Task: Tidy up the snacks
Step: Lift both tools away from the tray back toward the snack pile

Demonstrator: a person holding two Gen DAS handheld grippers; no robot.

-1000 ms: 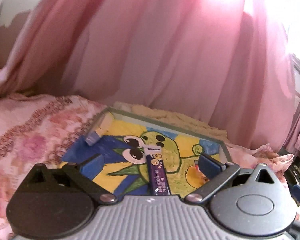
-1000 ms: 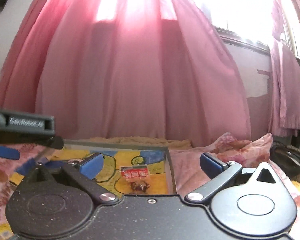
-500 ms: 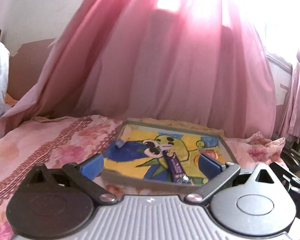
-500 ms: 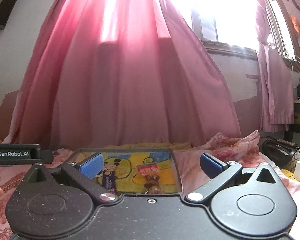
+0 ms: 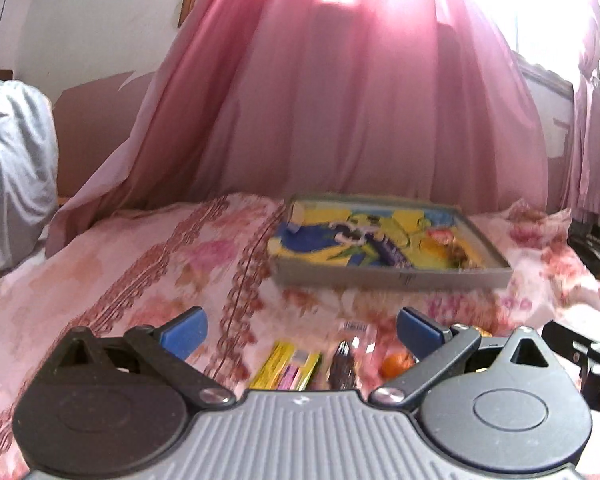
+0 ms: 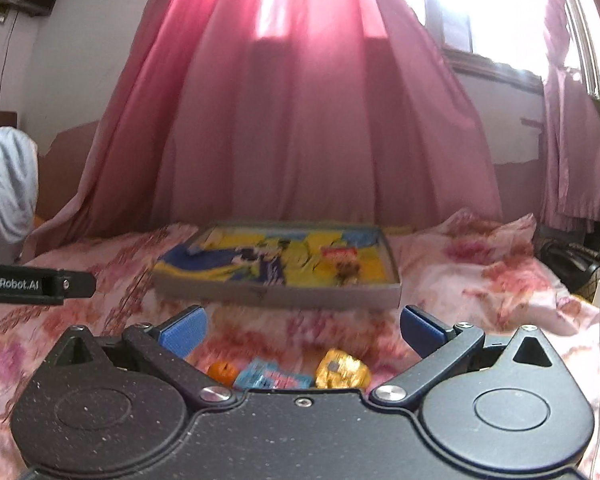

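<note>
Both my claws are hanging wide open over the bedspread, gripping nothing.

My left gripper [image 5: 299, 327] is hovering above a yellow packet [image 5: 285, 368], a dark wrapped snack [image 5: 343, 364] and a small orange sweet [image 5: 396, 365] lying on the floral bedspread [image 5: 148, 264]. My right gripper [image 6: 300, 329] is looking down at the orange sweet, a blue packet [image 6: 273, 378] and a gold-wrapped sweet [image 6: 342, 369]. Farther off, the cartoon-printed tray [image 6: 276, 295] is sitting before the pink curtain [image 6: 300, 120], already holding a purple bar [image 6: 271, 269] and a red-labelled snack [image 6: 342, 262].
</note>
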